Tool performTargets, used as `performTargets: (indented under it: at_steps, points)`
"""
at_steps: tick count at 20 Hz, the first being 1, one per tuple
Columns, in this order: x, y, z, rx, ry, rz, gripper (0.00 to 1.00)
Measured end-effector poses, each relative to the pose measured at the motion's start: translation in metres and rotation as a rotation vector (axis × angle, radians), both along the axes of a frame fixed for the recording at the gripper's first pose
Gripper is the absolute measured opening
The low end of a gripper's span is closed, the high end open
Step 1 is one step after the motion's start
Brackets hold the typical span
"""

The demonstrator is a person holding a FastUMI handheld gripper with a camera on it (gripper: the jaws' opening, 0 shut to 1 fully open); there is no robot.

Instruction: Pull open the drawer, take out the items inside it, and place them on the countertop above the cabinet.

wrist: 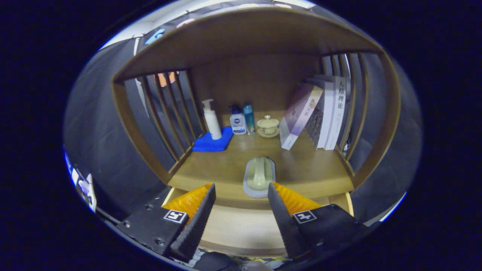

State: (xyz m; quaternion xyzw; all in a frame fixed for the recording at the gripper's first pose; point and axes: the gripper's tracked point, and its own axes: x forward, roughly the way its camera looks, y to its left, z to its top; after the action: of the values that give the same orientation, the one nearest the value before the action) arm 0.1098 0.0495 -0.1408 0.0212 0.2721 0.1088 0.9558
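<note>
Hand-held gripper (241,203) spread wide, fingers apart, nothing between the pads, holding nothing. Each finger carries a small square black-and-white marker tag on its body.

Pulled-out light wooden drawer (241,229) sits under and between the fingers at 6 o'clock; the visible bottom is bare wood, its contents toward the near end hidden by the gripper.

Brown wooden countertop (301,169) of the slatted cabinet lies just beyond the fingertips. On it, dead ahead at 12 o'clock from the fingertips, a pale green ceramic holder on a grey oval pad (259,177), near the counter's front edge, right between the two finger tips in line of sight but not touched.

Further back at 11 o'clock: white pump bottle (211,119) standing upright on a folded blue cloth (214,143). Just right of it a small white bottle with a blue cap and dark blue round logo (238,121), brand text too small to read. Touching or just beside that, a slim teal bottle (248,118).

At 12 o'clock far back: cream lidded teacup on a saucer (268,126).

At 1 o'clock: row of white and purple books (320,113), front one leaning tilted to the right against the others; one white spine shows the Chinese characters 人格理论.
</note>
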Motion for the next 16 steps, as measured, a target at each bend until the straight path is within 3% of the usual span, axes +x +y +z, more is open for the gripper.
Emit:
performTargets:
  at_steps: [2,8,16]
  points:
    - [-0.023,-0.002,0.007,0.006,-0.074,-0.004,1.0]
    - [-0.084,-0.019,0.003,0.013,-0.274,-0.051,0.98]
    - [-0.136,-0.033,-0.048,-0.053,-0.415,-0.083,0.98]
